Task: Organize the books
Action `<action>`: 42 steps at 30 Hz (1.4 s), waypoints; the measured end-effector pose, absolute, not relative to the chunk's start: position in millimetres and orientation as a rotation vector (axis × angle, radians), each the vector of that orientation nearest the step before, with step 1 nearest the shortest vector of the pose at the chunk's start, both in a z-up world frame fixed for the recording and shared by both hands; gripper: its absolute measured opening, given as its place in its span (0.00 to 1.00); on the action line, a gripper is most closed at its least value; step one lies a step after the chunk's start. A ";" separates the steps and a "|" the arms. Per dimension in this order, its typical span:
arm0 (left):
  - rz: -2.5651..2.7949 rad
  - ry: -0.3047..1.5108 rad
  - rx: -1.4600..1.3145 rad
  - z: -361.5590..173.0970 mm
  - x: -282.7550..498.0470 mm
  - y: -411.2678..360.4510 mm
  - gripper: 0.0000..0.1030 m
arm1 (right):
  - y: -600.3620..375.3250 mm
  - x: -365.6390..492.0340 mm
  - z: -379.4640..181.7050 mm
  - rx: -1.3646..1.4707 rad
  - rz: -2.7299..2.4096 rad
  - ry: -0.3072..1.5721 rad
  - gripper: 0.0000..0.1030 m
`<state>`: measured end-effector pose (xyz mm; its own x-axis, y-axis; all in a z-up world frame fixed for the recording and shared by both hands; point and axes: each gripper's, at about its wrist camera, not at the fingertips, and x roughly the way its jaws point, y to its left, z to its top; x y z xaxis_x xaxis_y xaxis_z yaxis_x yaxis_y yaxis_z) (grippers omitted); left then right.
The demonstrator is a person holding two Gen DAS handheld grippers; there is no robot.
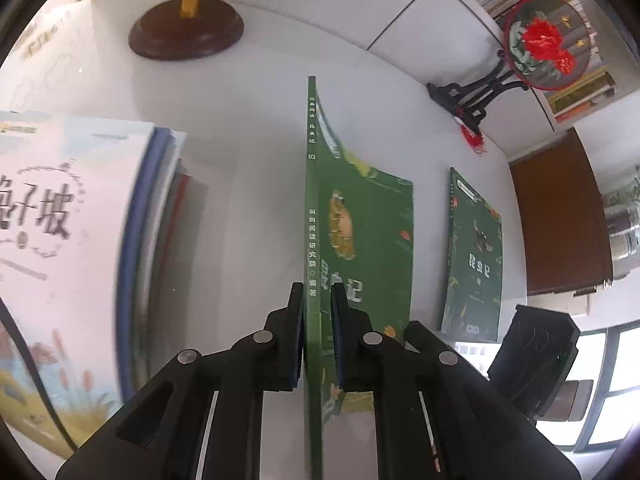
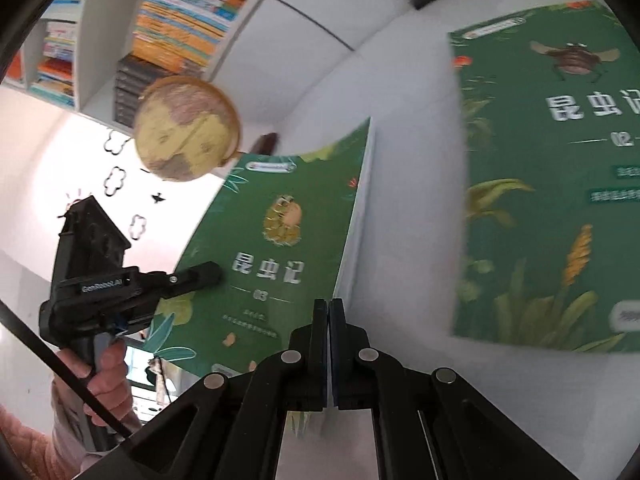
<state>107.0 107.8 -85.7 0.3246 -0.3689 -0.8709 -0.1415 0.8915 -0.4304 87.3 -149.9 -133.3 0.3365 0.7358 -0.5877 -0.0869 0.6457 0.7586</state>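
While your left gripper (image 1: 316, 300) pinches the green insect book numbered 03 (image 1: 360, 232) by its spine edge, raised on edge over the white table (image 1: 248, 128), the thin glossy paperback could sag or slip from such a narrow bite. Your right gripper (image 2: 329, 312) hangs closed and empty. Volume 02 (image 2: 540, 200) lies flat nearby, well apart from the book stack (image 1: 80, 240).

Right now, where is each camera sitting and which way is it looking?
Left wrist: on the left gripper, looking down its fingers at green book 03, pinched at the spine.
Right wrist: on the right gripper, shut and empty, facing green book 02; a hand shows.
Shared: both green books, the globe.
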 end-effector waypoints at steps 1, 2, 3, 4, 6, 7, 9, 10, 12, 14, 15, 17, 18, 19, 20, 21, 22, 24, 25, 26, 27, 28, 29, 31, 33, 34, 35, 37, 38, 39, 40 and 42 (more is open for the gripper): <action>-0.157 1.239 -0.476 -82.1 103.8 110.9 0.08 | -145.8 86.5 -130.8 0.705 0.612 1.099 0.01; -0.151 1.231 -0.478 -78.6 100.6 113.9 0.08 | -139.9 85.6 -126.7 0.701 0.626 1.087 0.01; -0.148 1.217 -0.479 -74.1 95.3 120.0 0.08 | -134.1 84.6 -122.5 0.698 0.641 1.078 0.01; -0.148 1.209 -0.482 -71.2 91.2 124.8 0.08 | -128.1 84.2 -119.5 0.699 0.656 1.079 0.01; -0.147 1.195 -0.500 -64.0 81.4 138.3 0.08 | -113.2 82.2 -109.0 0.700 0.691 1.061 0.01; -0.146 1.190 -0.513 -61.1 76.9 144.4 0.08 | -106.2 80.6 -102.5 0.692 0.708 1.049 0.02; -0.148 1.185 -0.538 -56.1 67.9 157.1 0.08 | -93.5 78.9 -91.7 0.674 0.733 1.030 0.02; -0.144 1.179 -0.552 -52.6 62.5 165.6 0.08 | -84.7 78.1 -85.1 0.674 0.750 1.020 0.02; -0.151 1.164 -0.563 -47.2 53.8 178.1 0.08 | -71.9 77.6 -76.2 0.682 0.783 1.006 0.02; -0.181 1.134 -0.625 -42.7 43.5 196.0 0.08 | -53.5 77.2 -65.5 0.670 0.802 0.998 0.01; -0.215 1.129 -0.684 -42.5 40.3 202.5 0.09 | -44.4 76.7 -61.2 0.686 0.835 0.992 0.01; -0.210 1.116 -0.707 -40.6 36.8 209.8 0.08 | -19.3 73.0 -52.2 0.669 0.883 0.989 0.01; -0.199 1.107 -0.666 -39.5 36.0 213.2 0.08 | 2.1 69.8 -46.8 0.605 0.904 0.995 0.00; -0.160 1.102 -0.621 -40.5 36.1 217.2 0.08 | 15.8 68.2 -46.3 0.581 0.925 1.005 0.00; -0.136 1.106 -0.603 -42.8 37.0 221.3 0.08 | 28.2 66.6 -47.9 0.571 0.931 1.020 0.00; -0.154 1.115 -0.613 -48.6 38.7 227.1 0.08 | 39.8 64.9 -53.2 0.560 0.910 1.051 0.00; -0.150 1.130 -0.648 -58.9 41.1 235.8 0.08 | 42.9 63.4 -56.8 0.557 0.882 1.061 0.01; -0.125 1.149 -0.691 -75.7 45.7 247.5 0.08 | 35.0 63.7 -68.4 0.572 0.780 1.070 0.04; -0.121 1.165 -0.702 -83.0 48.2 250.1 0.08 | 28.4 66.5 -79.0 0.583 0.714 1.096 0.08; -0.104 1.189 -0.702 -89.0 50.4 251.4 0.08 | 24.6 69.3 -87.1 0.592 0.673 1.128 0.09; -0.105 1.203 -0.694 -94.0 52.4 250.7 0.08 | 19.1 72.7 -97.5 0.608 0.631 1.168 0.09; -0.109 1.197 -0.684 -96.4 53.1 249.2 0.08 | 14.4 73.3 -99.5 0.602 0.607 1.172 0.09; -0.107 1.197 -0.677 -97.4 52.4 248.0 0.10 | 4.7 73.1 -96.1 0.549 0.553 1.147 0.12; -0.139 1.213 -0.680 -100.6 54.6 243.0 0.10 | -12.9 74.4 -93.3 0.442 0.404 1.145 0.60; -0.146 1.228 -0.681 -101.3 55.2 237.9 0.11 | -27.6 80.1 -95.9 0.380 0.315 1.172 0.62; -0.162 1.228 -0.669 -100.0 55.4 234.1 0.11 | -35.5 81.6 -96.5 0.355 0.289 1.187 0.62; -0.185 1.227 -0.650 -97.7 52.5 234.1 0.12 | -40.9 82.5 -95.4 0.328 0.271 1.197 0.62; -0.239 1.228 -0.582 -92.2 53.3 212.4 0.13 | -49.9 83.2 -92.1 0.268 0.229 1.200 0.62; -0.266 1.230 -0.567 -91.5 53.6 202.0 0.28 | -56.5 83.8 -94.1 0.260 0.213 1.209 0.63; -0.300 1.235 -0.560 -92.1 54.9 190.2 0.42 | -60.4 85.0 -95.5 0.269 0.211 1.220 0.63; -0.321 1.242 -0.554 -94.9 58.0 174.3 0.49 | -64.5 85.2 -94.3 0.276 0.211 1.212 0.63; -0.316 1.241 -0.530 -98.9 63.7 155.1 0.74 | -71.0 84.2 -93.2 0.290 0.178 1.222 0.63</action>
